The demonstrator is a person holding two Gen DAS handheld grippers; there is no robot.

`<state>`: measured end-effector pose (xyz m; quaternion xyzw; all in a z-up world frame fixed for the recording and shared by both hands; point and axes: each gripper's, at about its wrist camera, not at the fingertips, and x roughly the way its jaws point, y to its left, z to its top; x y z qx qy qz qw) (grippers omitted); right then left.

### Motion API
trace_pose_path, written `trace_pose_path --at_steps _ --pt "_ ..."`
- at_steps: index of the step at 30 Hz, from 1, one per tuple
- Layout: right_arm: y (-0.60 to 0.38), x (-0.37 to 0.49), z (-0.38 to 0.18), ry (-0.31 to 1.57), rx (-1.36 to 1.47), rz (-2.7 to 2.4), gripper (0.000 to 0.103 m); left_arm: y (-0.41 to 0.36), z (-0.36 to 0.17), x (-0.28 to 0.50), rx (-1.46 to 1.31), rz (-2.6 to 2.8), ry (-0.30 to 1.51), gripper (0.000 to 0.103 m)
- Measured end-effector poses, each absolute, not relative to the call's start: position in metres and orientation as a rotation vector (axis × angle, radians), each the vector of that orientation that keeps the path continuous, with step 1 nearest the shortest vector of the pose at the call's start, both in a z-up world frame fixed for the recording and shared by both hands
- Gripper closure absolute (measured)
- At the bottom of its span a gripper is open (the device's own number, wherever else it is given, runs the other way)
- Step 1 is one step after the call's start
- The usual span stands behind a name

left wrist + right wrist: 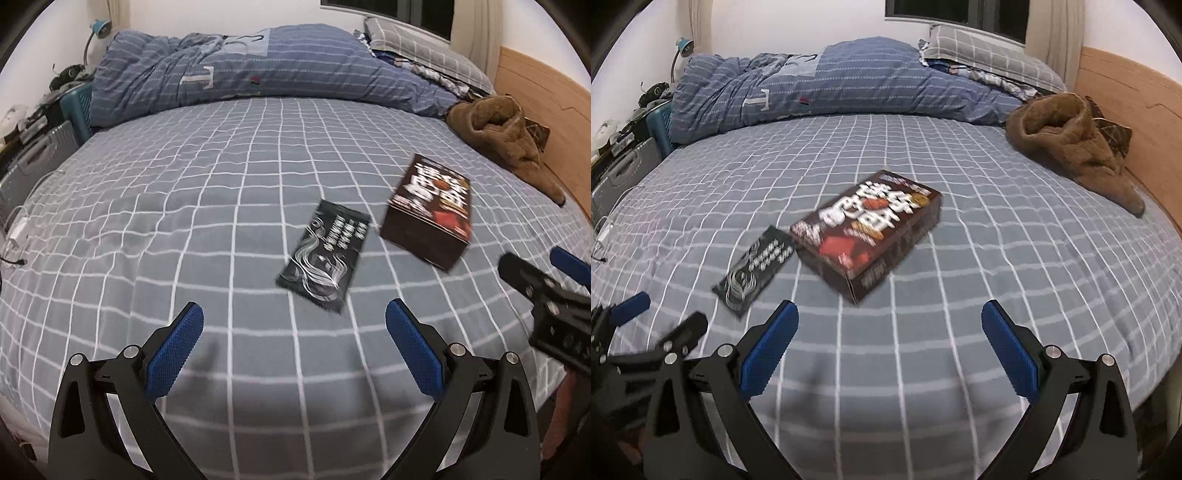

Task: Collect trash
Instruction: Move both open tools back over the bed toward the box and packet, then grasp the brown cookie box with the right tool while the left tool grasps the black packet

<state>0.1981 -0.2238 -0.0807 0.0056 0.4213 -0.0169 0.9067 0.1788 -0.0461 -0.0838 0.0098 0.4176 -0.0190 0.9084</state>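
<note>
Lying mid-frame on the checked bed (997,258), a dark snack box (866,230) shows its printed lid only in the right wrist view; the left wrist view centres a black sachet (324,256) just beside it. Left gripper (294,354) and right gripper (890,350): jaws wide, empty.

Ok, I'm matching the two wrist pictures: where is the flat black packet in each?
Left wrist: the black packet lies right of centre, just left of the dark box.
Right wrist: the black packet lies left of centre, again left of the dark box.
Shared landmark: the brown garment by the headboard.
</note>
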Motion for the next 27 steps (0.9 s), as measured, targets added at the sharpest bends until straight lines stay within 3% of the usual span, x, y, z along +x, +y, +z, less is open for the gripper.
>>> trace_pose_path --at_steps 16,27 --pt "-0.219 0.328 -0.102 1.019 0.194 -0.124 0.007 -0.028 -0.099 0.236 0.032 -0.055 0.896 0.006" --pt "-0.212 0.357 -0.118 1.093 0.188 -0.204 0.007 -0.022 -0.105 0.241 0.027 -0.070 0.917 0.006"
